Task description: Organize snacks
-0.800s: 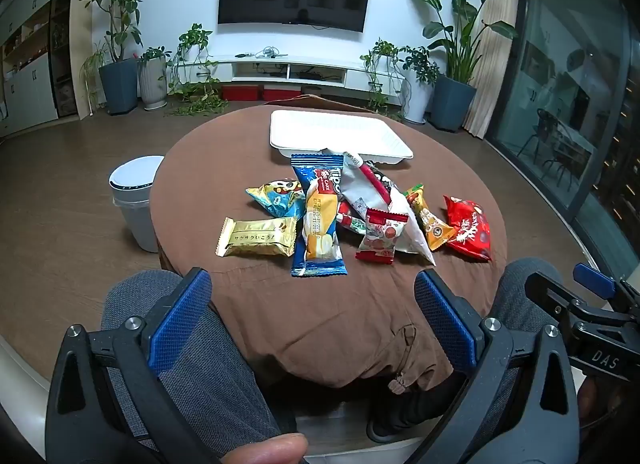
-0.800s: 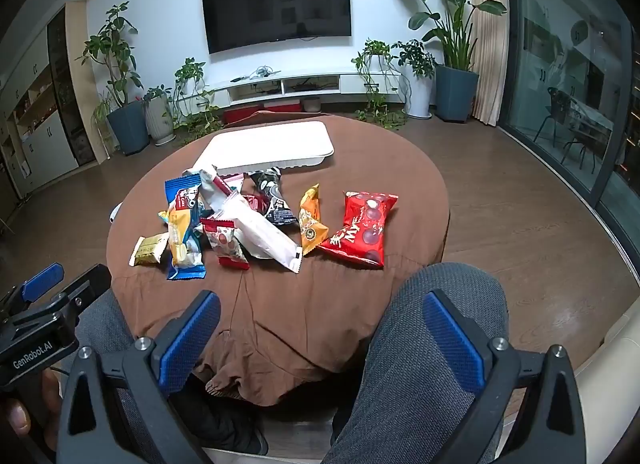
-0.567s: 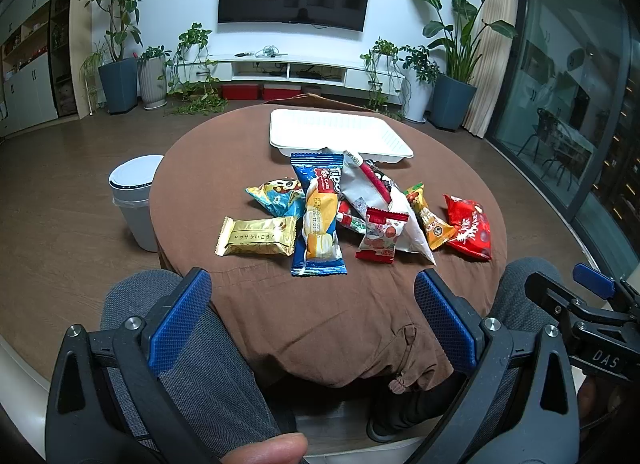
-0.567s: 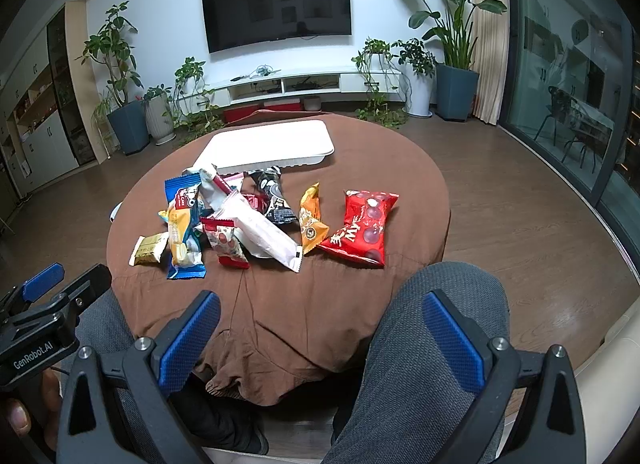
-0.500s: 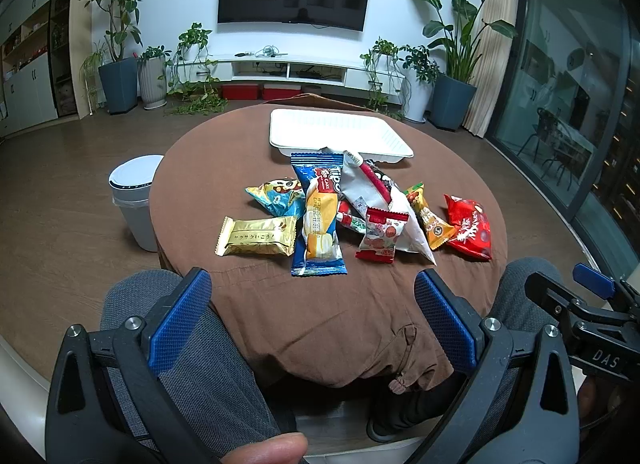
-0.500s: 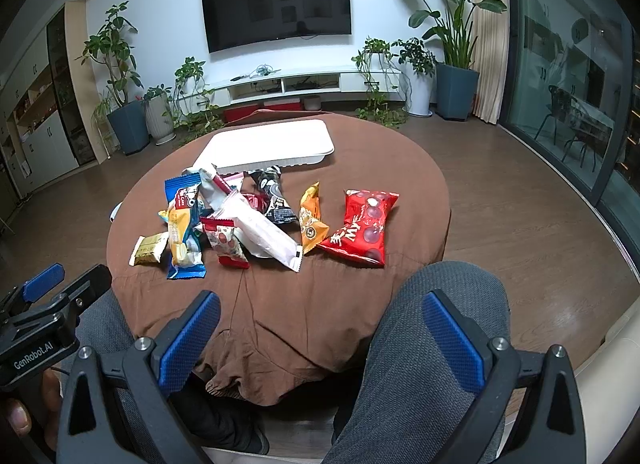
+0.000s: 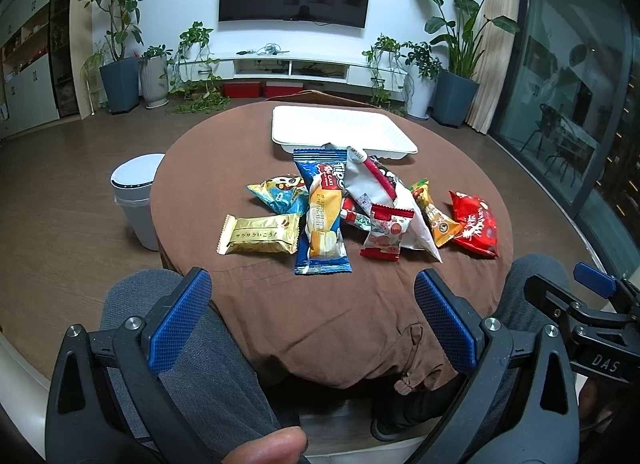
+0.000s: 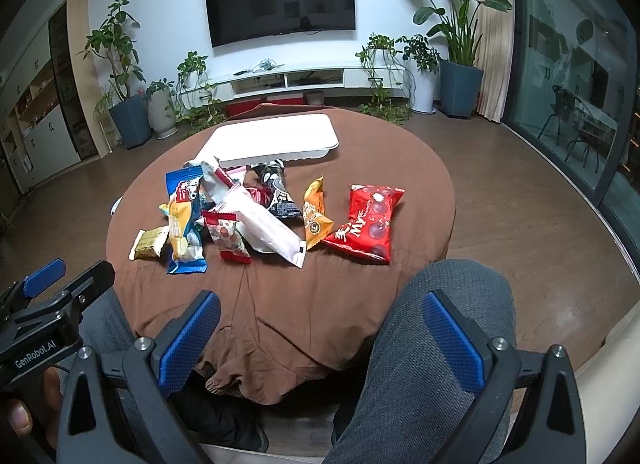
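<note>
Nothing moved since the earlier frames, left gripper [image 7: 312,316] and right gripper [image 8: 322,338] held spread wide and empty above the knees, snack packets [image 7: 360,203] heaped mid-table (gold one [image 7: 259,234] leftmost), white tray [image 7: 340,129] set behind, touching the heap

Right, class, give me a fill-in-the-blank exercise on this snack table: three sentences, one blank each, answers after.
1. The white tray holds ____ snacks so far.
2. The gold packet lies at the ____ end of the snack row in both views.
3. The left gripper and the right gripper both have their jaws ____.

Answers: no; left; open
</note>
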